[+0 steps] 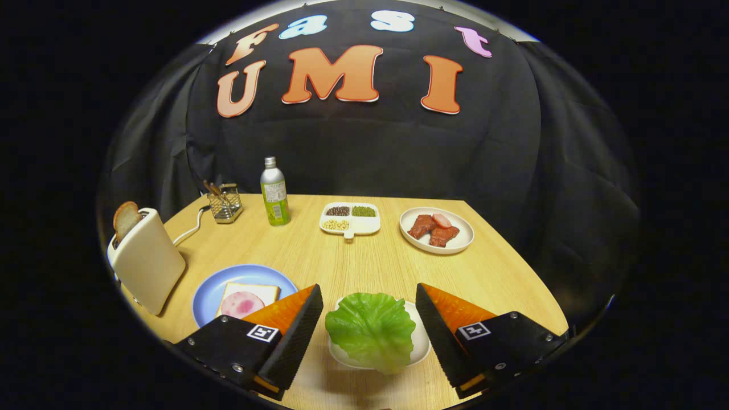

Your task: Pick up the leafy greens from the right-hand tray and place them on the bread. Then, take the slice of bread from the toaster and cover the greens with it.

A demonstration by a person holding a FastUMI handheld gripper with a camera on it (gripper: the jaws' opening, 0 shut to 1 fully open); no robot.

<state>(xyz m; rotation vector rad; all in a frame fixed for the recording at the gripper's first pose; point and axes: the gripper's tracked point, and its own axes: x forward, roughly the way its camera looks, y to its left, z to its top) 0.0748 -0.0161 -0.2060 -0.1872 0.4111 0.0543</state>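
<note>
A green lettuce leaf (371, 330) lies on a small white tray (420, 344) on the wooden table. My gripper (369, 296) stands open with the leaf between its two fingers, neither finger touching it. Just left of the left finger is a blue plate (208, 293) with a slice of bread (265, 291) and a pink round of ham (242, 303) on top. Further left a cream toaster (149, 265) stands upright with a browned slice of bread (126, 219) sticking out of its slot.
Beyond the fingers stand a green-labelled bottle (274, 192), a white divided dish (349, 218) of beans and a white plate (437, 230) of meat slices. A wire holder (224, 203) sits at the back left, with the toaster's cord (191, 228) beside it.
</note>
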